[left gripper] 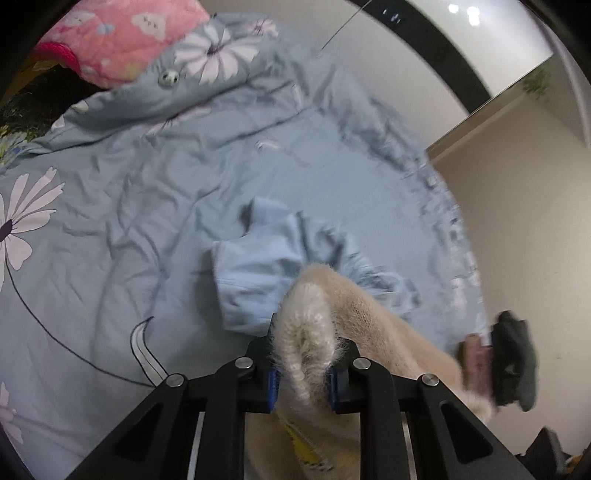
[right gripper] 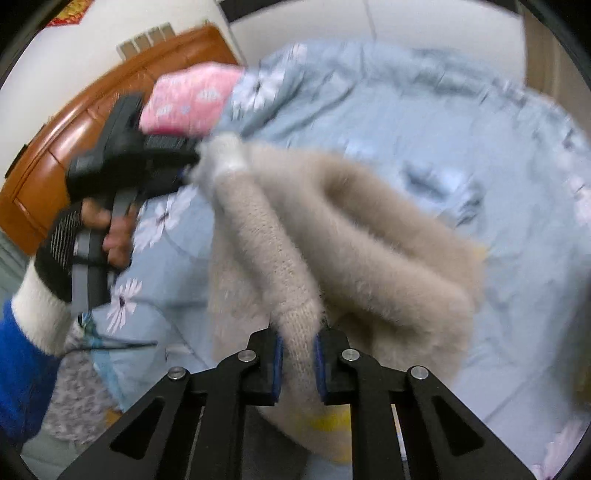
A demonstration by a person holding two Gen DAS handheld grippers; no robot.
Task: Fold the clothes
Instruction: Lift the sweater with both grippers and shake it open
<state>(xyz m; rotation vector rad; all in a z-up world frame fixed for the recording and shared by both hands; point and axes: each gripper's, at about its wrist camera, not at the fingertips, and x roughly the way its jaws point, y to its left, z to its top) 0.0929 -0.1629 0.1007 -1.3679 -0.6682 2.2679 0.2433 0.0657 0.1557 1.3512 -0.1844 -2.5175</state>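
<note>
A fuzzy beige sweater (right gripper: 369, 236) hangs stretched between both grippers above the bed. My left gripper (left gripper: 303, 373) is shut on one fuzzy edge of the sweater (left gripper: 310, 317). It also shows in the right wrist view (right gripper: 184, 166), at the upper left, pinching the sweater's far end. My right gripper (right gripper: 298, 363) is shut on a ribbed edge of the sweater; it shows blurred at the right in the left wrist view (left gripper: 476, 362). A crumpled light-blue garment (left gripper: 266, 273) lies on the bed beyond the left gripper.
The bed has a blue-grey floral sheet (left gripper: 110, 221). A pink pillow (left gripper: 122, 33) lies at its head, also in the right wrist view (right gripper: 188, 103). A wooden headboard (right gripper: 74, 133) stands behind it. Beige floor (left gripper: 524, 221) lies past the bed's edge.
</note>
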